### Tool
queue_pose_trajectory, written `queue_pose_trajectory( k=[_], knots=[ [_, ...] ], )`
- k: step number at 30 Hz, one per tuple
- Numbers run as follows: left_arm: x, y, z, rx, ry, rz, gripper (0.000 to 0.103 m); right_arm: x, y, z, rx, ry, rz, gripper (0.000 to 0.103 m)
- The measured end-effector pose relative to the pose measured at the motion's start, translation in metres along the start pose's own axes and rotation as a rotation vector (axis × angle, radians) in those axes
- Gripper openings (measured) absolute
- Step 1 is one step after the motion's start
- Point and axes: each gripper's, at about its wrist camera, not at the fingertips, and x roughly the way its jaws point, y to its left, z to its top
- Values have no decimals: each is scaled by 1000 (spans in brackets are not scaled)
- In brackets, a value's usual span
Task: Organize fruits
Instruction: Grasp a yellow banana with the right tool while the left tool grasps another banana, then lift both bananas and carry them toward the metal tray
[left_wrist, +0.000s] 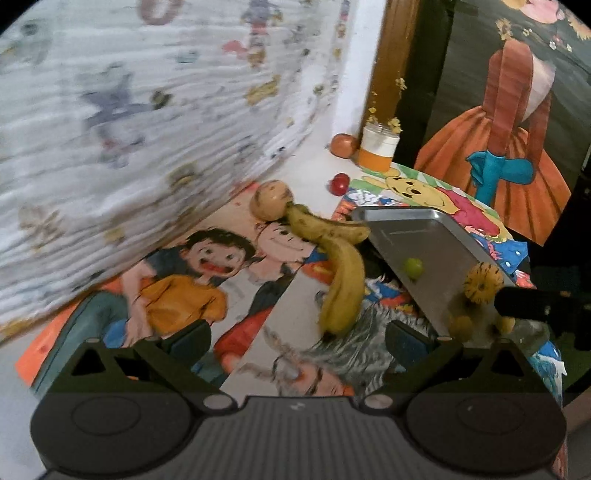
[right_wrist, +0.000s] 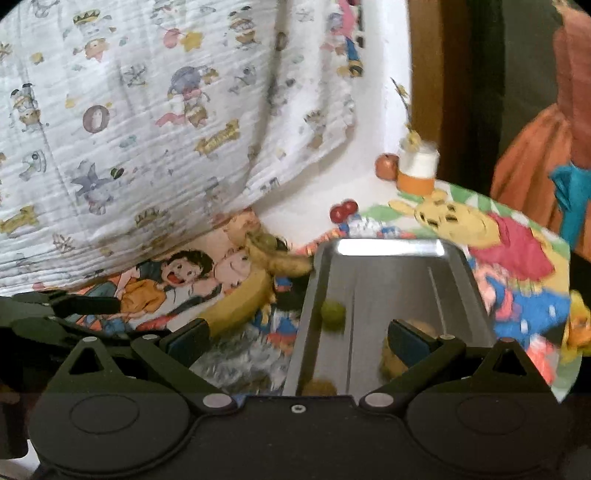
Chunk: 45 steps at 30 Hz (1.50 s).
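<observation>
While left gripper hovers spread and empty short of the bananas, these lie just left of the metal tray; green fruit sits in it. Right wrist: right gripper released over tray; judged mid-sorting; next, grasp bananas.

Cartoon-print curtain hangs beside wooden doorframe.
</observation>
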Motion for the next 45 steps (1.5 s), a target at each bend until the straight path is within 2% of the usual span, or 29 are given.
queue_pose_trajectory(
  k=[8,11,15,21,24,25,29,31,33,45],
  knots=[
    [44,-10,20,25,3,-99,102,53,0,68,-143,7,119,102],
    [59,-13,23,34,10,-122,100,84,-3,87,-188,41,159,98],
    [73,-15,24,39,21,-146,92,125,-9,103,-198,89,196,89],
    [87,-15,23,45,46,-154,76,173,-10,98,-173,199,259,76],
    [94,-16,23,51,72,-140,65,186,-7,91,-173,234,279,70],
    [95,-17,23,61,67,-132,64,190,-6,89,-172,241,283,68],
    [97,-22,23,79,64,-111,55,203,-2,85,-166,266,300,66],
    [97,-23,22,80,61,-105,44,208,1,85,-168,278,306,65],
    [96,-24,21,80,64,-117,37,213,3,85,-171,289,306,65],
    [94,-19,24,19,88,-142,36,236,17,90,-248,345,311,42]
  ],
)
